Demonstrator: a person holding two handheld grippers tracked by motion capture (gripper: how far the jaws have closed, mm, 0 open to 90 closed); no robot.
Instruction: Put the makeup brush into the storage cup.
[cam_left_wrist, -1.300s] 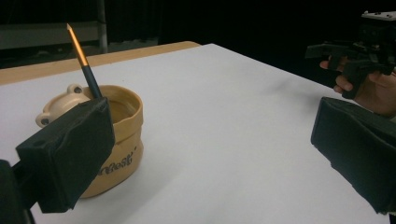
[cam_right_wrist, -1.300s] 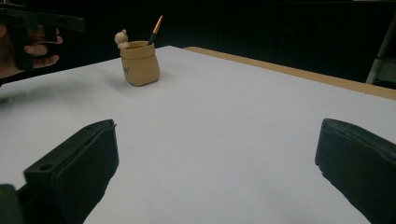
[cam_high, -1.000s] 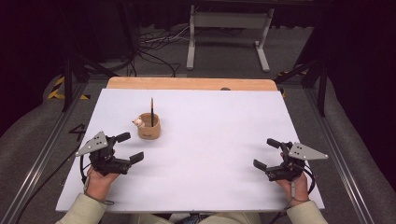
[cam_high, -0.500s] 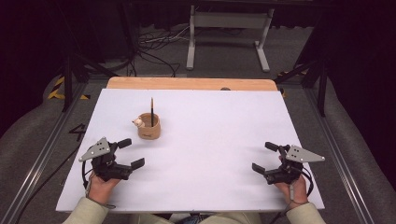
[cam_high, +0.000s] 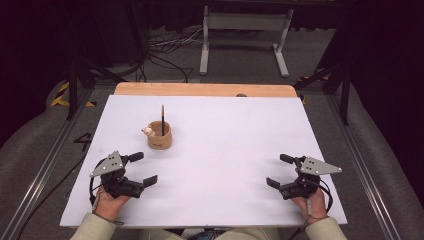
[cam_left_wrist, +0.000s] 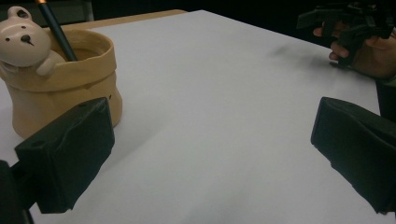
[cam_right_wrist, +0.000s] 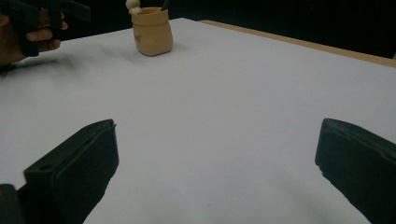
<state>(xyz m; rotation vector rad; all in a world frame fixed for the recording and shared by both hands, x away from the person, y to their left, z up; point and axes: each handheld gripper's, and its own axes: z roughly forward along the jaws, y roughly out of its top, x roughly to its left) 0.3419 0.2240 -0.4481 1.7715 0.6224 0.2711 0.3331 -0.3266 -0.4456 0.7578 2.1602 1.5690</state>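
Observation:
A tan pot (cam_high: 160, 139) with a small bear figure (cam_high: 147, 132) on its rim stands on the white table (cam_high: 225, 130), left of centre. A dark pencil (cam_high: 162, 119) stands upright in it. My left gripper (cam_high: 142, 168) is open and holds nothing, a short way nearer than the pot. In the left gripper view the pot (cam_left_wrist: 70, 88), bear (cam_left_wrist: 23, 42) and pencil (cam_left_wrist: 56, 30) sit just beyond the left jaw of my left gripper (cam_left_wrist: 212, 156). My right gripper (cam_high: 276, 170) is open and holds nothing at the near right. The right gripper view shows the pot (cam_right_wrist: 152, 30) far off past my right gripper (cam_right_wrist: 215, 168).
A wooden strip (cam_high: 205, 90) runs along the table's far edge. A metal stand (cam_high: 245, 35) and cables (cam_high: 165, 55) lie on the floor beyond. Metal rails (cam_high: 45, 165) flank the table. Bare white surface lies between the two grippers.
Both grippers have drawn back slightly toward the near edge of the table. Both stay open, and the pot has not moved.

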